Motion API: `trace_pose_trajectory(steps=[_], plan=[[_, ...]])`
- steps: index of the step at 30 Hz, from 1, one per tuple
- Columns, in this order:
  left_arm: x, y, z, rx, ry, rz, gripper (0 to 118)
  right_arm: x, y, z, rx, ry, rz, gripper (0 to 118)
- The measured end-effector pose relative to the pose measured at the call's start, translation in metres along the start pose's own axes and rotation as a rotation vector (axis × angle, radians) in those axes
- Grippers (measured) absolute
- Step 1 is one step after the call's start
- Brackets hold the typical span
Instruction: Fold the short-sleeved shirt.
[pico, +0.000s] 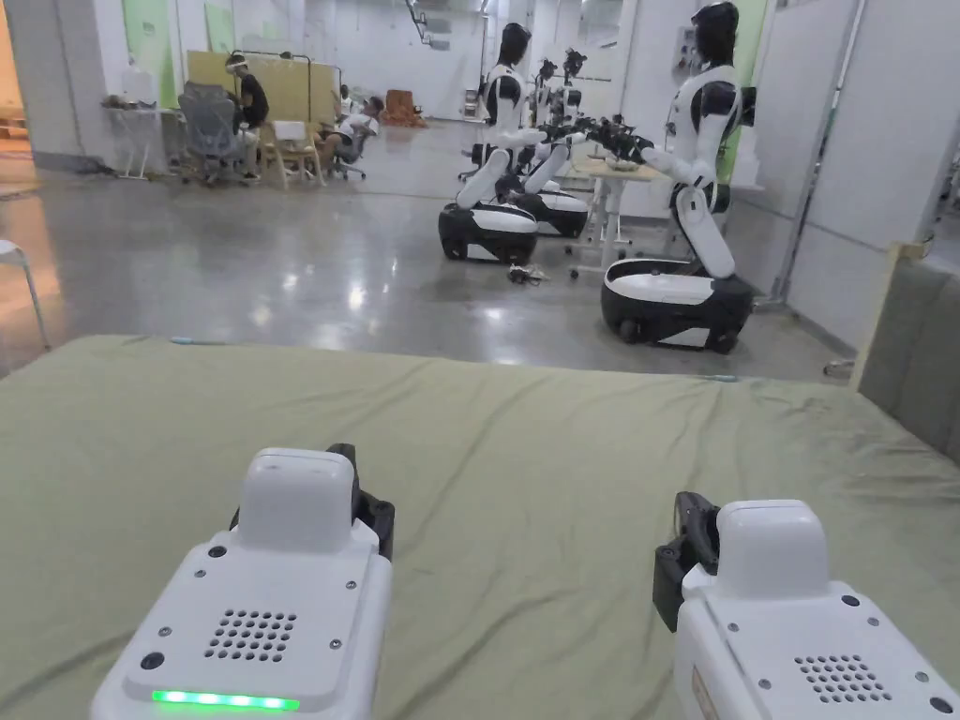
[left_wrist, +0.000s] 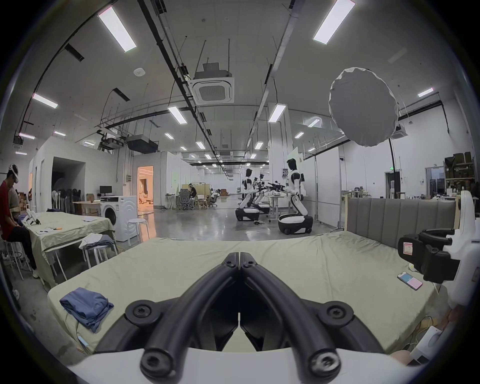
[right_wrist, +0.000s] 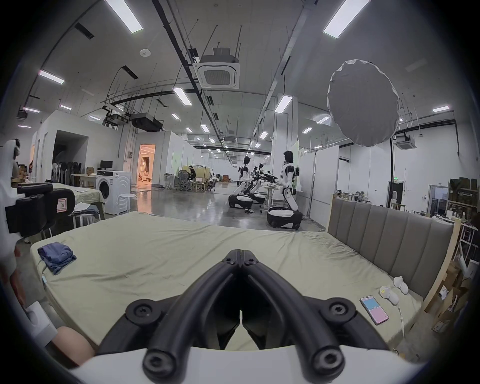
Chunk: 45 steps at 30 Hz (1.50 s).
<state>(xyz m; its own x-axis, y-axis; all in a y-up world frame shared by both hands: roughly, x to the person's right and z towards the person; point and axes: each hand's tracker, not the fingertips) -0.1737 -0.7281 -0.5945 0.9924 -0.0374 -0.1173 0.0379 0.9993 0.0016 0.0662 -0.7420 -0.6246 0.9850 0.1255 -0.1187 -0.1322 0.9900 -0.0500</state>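
A blue shirt (left_wrist: 85, 306) lies in a folded bundle near the left corner of the bed (left_wrist: 298, 259), which has a pale green sheet; the same shirt (right_wrist: 56, 256) appears at the left of the right gripper view. My left gripper (left_wrist: 238, 256) hovers over the middle of the sheet, jaws shut with nothing between them. My right gripper (right_wrist: 241, 253) is beside it to the right, also shut and empty. Both are well to the right of the shirt and apart from it. In the head view their white housings (pico: 281, 581) (pico: 778, 609) sit low over the sheet (pico: 525, 441).
A grey padded headboard (right_wrist: 389, 233) runs along the bed's right side. A phone (right_wrist: 374, 309) and small white objects (right_wrist: 389, 293) lie near it. Humanoid robots (pico: 694, 187) stand beyond the far edge. Left of the bed are a stool with clothes (left_wrist: 97, 241) and a second covered table (left_wrist: 67, 226).
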Motion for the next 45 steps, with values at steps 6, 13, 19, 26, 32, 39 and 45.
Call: trace_pose_trajectory(steps=[6, 13, 19, 26, 32, 39, 45], plan=[[-0.002, 0.004, -0.001, -0.006, 0.009, 0.002, 0, 0.003, 0.0, -0.001, -0.025, -0.007, -0.01, 0], [-0.009, 0.011, -0.002, -0.014, 0.007, 0.03, 0, 0.004, 0.0, 0.0, -0.032, 0.001, -0.014, 1], [-0.01, 0.013, -0.002, 0.009, 0.015, 0.03, 107, 0.004, 0.005, -0.004, -0.043, -0.006, -0.037, 116], [-0.006, 0.014, 0.001, 0.027, 0.032, 0.012, 117, 0.001, 0.01, 0.001, -0.014, -0.048, -0.044, 118], [-0.007, 0.021, 0.006, 0.05, -0.017, 0.047, 117, -0.005, 0.014, -0.004, -0.039, 0.023, -0.037, 118], [-0.012, 0.027, 0.007, 0.05, -0.033, 0.08, 117, -0.007, 0.03, -0.003, -0.052, 0.048, -0.147, 118], [-0.017, 0.029, 0.009, 0.058, -0.032, 0.081, 117, -0.003, 0.034, 0.002, -0.056, 0.038, -0.184, 118]])
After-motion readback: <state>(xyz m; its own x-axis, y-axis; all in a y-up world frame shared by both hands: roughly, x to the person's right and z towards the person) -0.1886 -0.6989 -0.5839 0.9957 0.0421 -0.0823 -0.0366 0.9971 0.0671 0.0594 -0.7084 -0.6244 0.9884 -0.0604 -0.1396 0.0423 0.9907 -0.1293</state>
